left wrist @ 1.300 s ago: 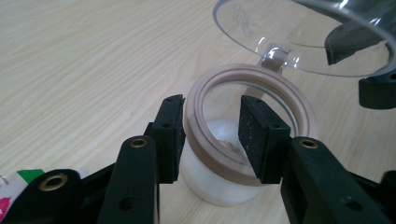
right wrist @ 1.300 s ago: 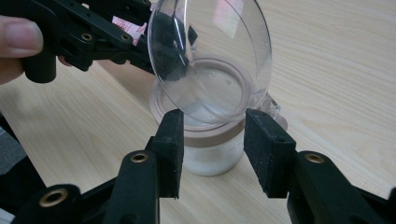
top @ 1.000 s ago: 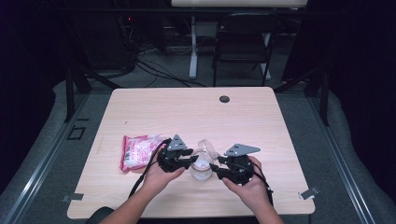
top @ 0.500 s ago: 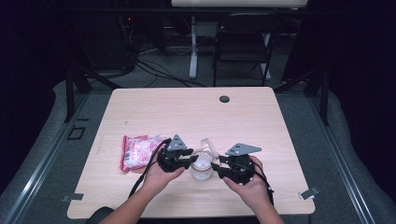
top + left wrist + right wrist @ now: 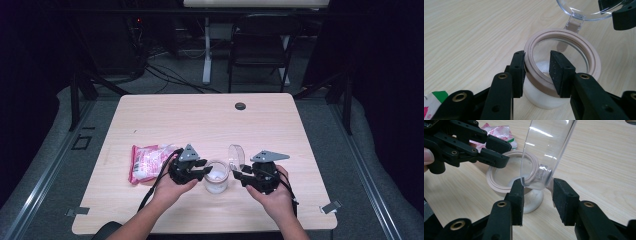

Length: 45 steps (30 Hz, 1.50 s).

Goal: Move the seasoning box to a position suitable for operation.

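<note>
The small jar (image 5: 216, 176) stands on the light wooden table (image 5: 200, 120), near its front edge. Its clear lid (image 5: 235, 156) is flipped up on a hinge. The left gripper (image 5: 200, 171) pinches the jar's tan rim, one jaw inside and one outside. The right gripper (image 5: 239, 173) has just been closing its jaws, with the lid's bottom edge between them. A pink packet (image 5: 147, 161) lies to the left. Behind the table are a dark chair (image 5: 260, 45), cables and a grey floor.

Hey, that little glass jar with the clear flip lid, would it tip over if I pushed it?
The jar probably slides rather than tips: it looks squat, with white powder low inside. Its upright hinged lid may shift balance slightly. Glass walls look smooth, likely slippery.
</note>
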Available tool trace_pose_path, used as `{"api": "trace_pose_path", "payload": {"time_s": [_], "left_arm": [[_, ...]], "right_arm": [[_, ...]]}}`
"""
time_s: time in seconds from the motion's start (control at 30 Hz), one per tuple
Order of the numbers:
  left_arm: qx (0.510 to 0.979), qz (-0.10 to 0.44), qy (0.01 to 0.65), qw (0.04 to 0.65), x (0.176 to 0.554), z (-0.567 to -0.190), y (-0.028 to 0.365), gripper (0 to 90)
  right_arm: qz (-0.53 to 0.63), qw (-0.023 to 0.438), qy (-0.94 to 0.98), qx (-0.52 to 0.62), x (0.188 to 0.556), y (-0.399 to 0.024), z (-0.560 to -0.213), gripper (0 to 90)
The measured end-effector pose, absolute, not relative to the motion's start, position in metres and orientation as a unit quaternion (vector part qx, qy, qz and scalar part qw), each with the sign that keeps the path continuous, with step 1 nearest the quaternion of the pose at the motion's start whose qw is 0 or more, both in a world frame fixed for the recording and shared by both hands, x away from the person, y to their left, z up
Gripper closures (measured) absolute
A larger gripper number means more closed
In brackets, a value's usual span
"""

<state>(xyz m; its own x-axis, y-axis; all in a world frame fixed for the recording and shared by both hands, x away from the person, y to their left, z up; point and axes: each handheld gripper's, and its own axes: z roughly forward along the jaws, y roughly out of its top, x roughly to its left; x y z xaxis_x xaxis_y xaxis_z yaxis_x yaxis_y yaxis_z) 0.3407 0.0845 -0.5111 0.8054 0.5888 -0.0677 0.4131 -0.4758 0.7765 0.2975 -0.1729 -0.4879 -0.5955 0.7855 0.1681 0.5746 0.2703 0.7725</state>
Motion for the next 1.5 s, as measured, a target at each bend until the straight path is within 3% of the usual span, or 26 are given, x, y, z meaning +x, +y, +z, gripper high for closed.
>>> {"api": "trace_pose_path", "payload": {"time_s": [0.8,1.5], "left_arm": [[0.842,0.104,0.304,0.434,0.339,-0.507,0.093,60.1],[0.829,0.118,0.323,0.442,0.332,-0.502,0.113,59.8]], "right_arm": [[0.421,0.127,0.788,0.43,0.302,-0.166,-0.492,62.4],[0.432,0.11,0.779,0.44,0.321,-0.172,-0.493,73.5]]}}
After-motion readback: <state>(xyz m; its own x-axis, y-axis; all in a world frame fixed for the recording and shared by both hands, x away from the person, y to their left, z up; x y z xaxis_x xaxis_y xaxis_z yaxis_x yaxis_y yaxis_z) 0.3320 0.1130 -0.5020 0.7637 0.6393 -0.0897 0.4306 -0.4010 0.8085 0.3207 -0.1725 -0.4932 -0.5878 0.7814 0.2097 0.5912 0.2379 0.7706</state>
